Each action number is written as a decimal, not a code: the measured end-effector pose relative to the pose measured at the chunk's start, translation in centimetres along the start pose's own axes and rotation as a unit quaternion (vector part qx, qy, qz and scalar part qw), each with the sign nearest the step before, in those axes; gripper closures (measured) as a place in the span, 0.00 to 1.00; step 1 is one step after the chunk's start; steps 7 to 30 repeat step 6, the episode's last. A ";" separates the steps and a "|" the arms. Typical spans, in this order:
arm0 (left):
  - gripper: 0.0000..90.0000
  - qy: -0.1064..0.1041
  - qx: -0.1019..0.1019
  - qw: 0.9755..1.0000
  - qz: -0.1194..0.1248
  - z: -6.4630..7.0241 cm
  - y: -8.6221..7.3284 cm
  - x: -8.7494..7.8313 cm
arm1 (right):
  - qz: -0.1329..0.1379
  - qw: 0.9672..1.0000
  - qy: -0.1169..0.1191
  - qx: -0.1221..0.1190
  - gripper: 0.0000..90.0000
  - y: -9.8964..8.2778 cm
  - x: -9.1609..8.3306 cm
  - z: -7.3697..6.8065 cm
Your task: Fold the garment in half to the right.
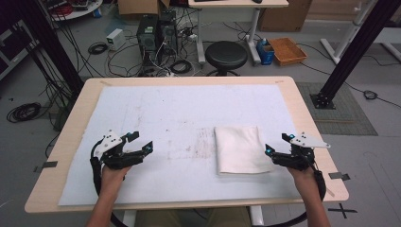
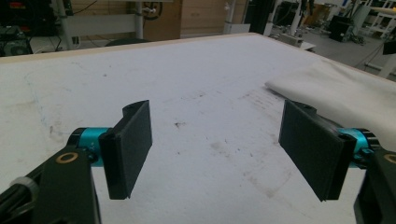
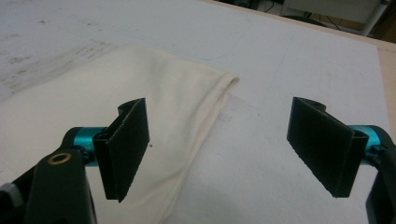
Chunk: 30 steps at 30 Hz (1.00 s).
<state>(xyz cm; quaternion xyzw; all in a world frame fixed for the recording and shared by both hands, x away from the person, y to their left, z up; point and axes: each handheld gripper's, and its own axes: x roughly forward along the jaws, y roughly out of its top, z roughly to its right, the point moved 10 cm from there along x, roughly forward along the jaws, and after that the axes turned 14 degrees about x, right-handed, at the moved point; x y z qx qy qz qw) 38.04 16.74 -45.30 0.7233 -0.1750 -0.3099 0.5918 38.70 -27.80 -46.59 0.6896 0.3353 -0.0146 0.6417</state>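
Two grippers sit low over the table, one in each hand, and both stand with their jaws spread wide and nothing between them. In the high view the left gripper [image 1: 140, 141] is at about eight o'clock on the white mat [image 1: 165, 109], held by the person's left hand [image 1: 113, 172], its jaws aimed toward two o'clock. In the left gripper view that same gripper [image 2: 217, 149] shows its two black pads far apart, with bare, smudged mat in the gap; the pads touch nothing. The right gripper [image 1: 276, 144] is at about four o'clock on the mat, gripped by the right hand [image 1: 302, 174], pointing toward ten o'clock. In the right gripper view the right gripper [image 3: 222, 149] is just as wide: its left pad hangs over the near edge of the folded cloth [image 3: 116, 112], while its right pad is over bare mat; whether the left pad touches the fabric cannot be told. The folded cloth [image 1: 240, 149] is cream-white, lying flat at roughly five o'clock from the mat's centre, just beside the right gripper and well apart from the left one; in the left gripper view the folded cloth [image 2: 341, 91] appears at two o'clock. The mat covers most of a pale wooden table [image 1: 71, 118]. Beyond the table's far edge, at twelve o'clock, stands a black round stool [image 1: 227, 54] among cables on the floor.
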 end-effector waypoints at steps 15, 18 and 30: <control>0.29 0.001 0.002 1.000 -0.003 0.1 -0.2 0.1 | 0.001 1.000 0.001 0.002 0.23 0.0 0.0 0.2; 0.29 0.001 0.002 1.000 -0.003 0.1 -0.2 0.1 | 0.001 1.000 0.001 0.002 0.23 0.0 0.0 0.2; 0.29 0.001 0.002 1.000 -0.003 0.1 -0.2 0.1 | 0.001 1.000 0.001 0.002 0.23 0.0 0.0 0.2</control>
